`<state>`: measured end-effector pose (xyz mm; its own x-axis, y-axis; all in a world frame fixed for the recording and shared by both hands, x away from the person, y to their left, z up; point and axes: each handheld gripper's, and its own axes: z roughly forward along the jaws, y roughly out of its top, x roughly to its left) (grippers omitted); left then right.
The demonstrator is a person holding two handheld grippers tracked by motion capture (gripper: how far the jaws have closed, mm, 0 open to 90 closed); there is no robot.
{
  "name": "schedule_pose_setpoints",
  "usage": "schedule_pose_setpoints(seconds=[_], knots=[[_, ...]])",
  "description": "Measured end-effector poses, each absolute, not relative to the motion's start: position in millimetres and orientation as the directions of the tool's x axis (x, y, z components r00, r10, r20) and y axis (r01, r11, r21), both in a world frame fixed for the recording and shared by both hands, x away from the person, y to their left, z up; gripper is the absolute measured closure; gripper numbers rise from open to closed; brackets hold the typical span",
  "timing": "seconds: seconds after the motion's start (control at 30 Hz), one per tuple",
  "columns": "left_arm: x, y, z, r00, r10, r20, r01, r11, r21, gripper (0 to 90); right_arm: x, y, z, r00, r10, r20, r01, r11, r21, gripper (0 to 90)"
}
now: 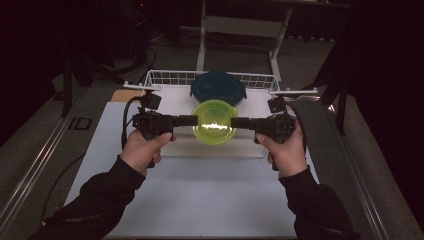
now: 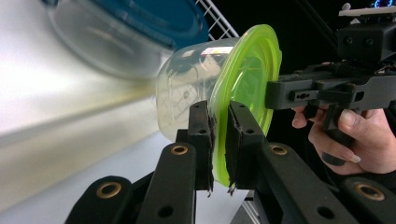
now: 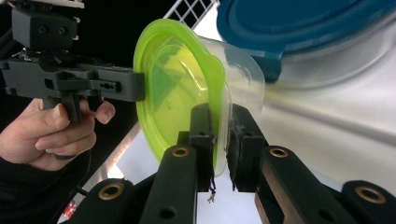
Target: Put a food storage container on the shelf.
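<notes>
Dark surroundings ring a pale tabletop (image 1: 200, 200) with a wire basket (image 1: 165, 77) along its far edge. Reading from the left, the left hand-held gripper (image 1: 194, 120) is clamped on the rim of the green-lidded container (image 1: 214, 121), held off the tabletop between both tools; the right hand-held gripper (image 1: 236, 122) pinches the opposite rim. Behind sits a blue-lidded container (image 1: 218, 87). With grips this thin, uneven pulling could flex the lid off or drop the tub. No legible writing.
</notes>
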<state>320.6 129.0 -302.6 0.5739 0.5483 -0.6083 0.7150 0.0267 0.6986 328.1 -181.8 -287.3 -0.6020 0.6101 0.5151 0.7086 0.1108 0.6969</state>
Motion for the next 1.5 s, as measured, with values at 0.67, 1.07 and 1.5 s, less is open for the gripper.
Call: schedule_pose_setpoints(seconds=[0.67,1.07,1.5], knots=[[371,122,-262,0.603,0.532,-0.595,0.692,0.023,0.722,80.9,368,-188,-245,-0.587,0.636,0.502,0.691,0.069,0.720,81.3],[401,118,-252,0.569,0.560,-0.602,0.714,0.027,0.700,80.8,398,-188,-238,-0.542,0.658,0.522,0.715,0.036,0.698,81.2],[417,116,-252,0.534,0.566,-0.628,0.740,0.046,0.671,79.8,417,-187,-241,-0.492,0.665,0.561,0.756,0.007,0.655,78.0]])
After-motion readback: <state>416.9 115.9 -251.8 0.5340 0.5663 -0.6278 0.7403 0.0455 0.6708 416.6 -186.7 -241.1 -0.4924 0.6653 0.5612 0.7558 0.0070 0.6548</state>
